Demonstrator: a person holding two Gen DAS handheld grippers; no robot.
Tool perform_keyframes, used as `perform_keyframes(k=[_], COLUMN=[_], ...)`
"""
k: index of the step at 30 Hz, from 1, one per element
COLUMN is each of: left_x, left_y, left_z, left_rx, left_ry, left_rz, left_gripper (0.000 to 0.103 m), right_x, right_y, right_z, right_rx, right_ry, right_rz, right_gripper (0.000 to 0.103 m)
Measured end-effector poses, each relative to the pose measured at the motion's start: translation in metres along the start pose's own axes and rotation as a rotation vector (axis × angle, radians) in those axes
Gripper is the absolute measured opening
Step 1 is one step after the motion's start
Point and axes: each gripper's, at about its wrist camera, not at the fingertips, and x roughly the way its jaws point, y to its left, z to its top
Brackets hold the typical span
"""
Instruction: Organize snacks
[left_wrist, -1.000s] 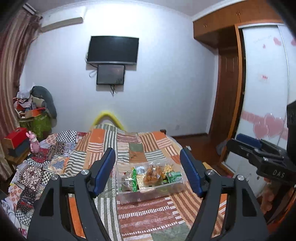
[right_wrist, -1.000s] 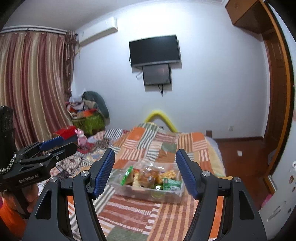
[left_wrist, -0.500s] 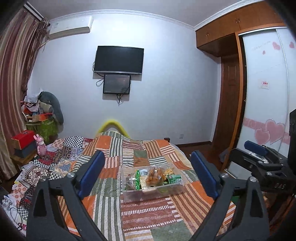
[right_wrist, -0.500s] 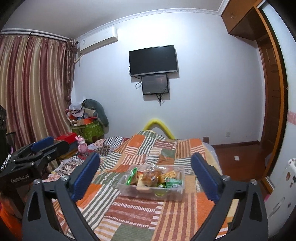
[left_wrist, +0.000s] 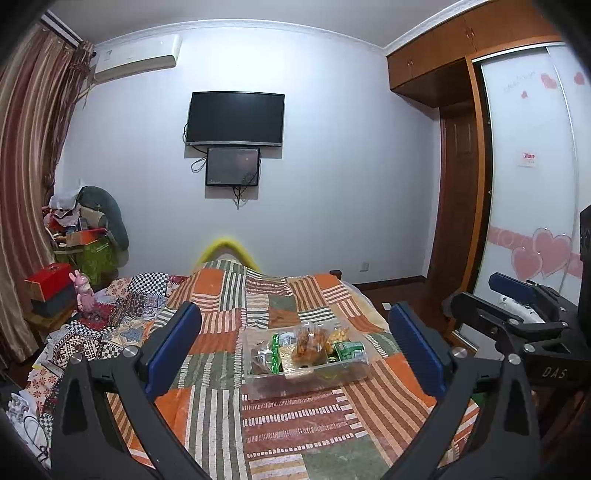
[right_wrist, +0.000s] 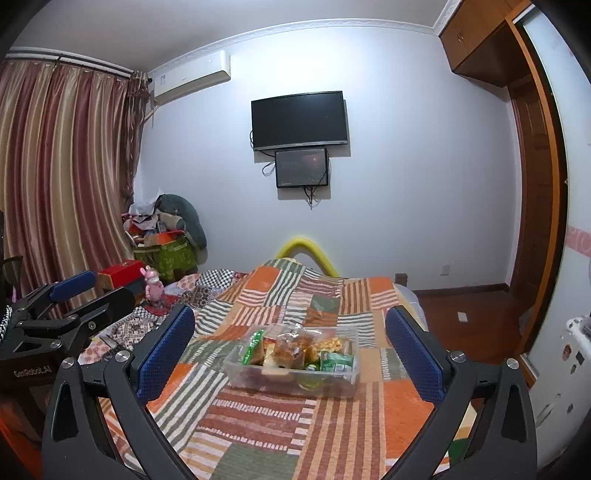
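So the snacks (right_wrist: 295, 350) are all sitting packed inside a clear plastic bin (right_wrist: 343, 373) on the patchwork bedspread (right_wrist: 258, 417). In both wrist views the bin sits out ahead of the fingertips, roughly centred in the gap between them and well short of being touched. I can make out a green packet (right_wrist: 253, 347) at the bin's end nearer the left-hand jaw, a bag of brown pastry-looking stuff (right_wrist: 291, 349) in the middle, and a green carton (right_wrist: 338, 362) towards the right-hand jaw.

Progress-wise: everything snack-like is in the bin, and I can't spot any loose snacks on the quilt around it. That fits "all sorted, done", but it'd fit equally well a full bin waiting to be unpacked and arranged somewhere. Can't call it from this.

Left gripper (left_wrist: 295, 347) and right gripper (right_wrist: 290, 347) both have their jaws spread wide and nothing in them. Each shows up off to the side in the other's view.
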Motion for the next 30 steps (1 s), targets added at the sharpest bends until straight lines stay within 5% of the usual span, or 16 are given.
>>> perform_keyframes(k=[30], left_x=[0.0010], left_y=[-0.0071], left_z=[-0.0003], left_rx=[0.009], left_ry=[-0.005], left_rz=[-0.010], left_gripper=[0.103], right_x=[-0.0020], right_y=[-0.0015], right_z=[0.0003], right_rx=[-0.003], right_ry=[0.015], right_rz=[-0.015], right_gripper=[0.103])
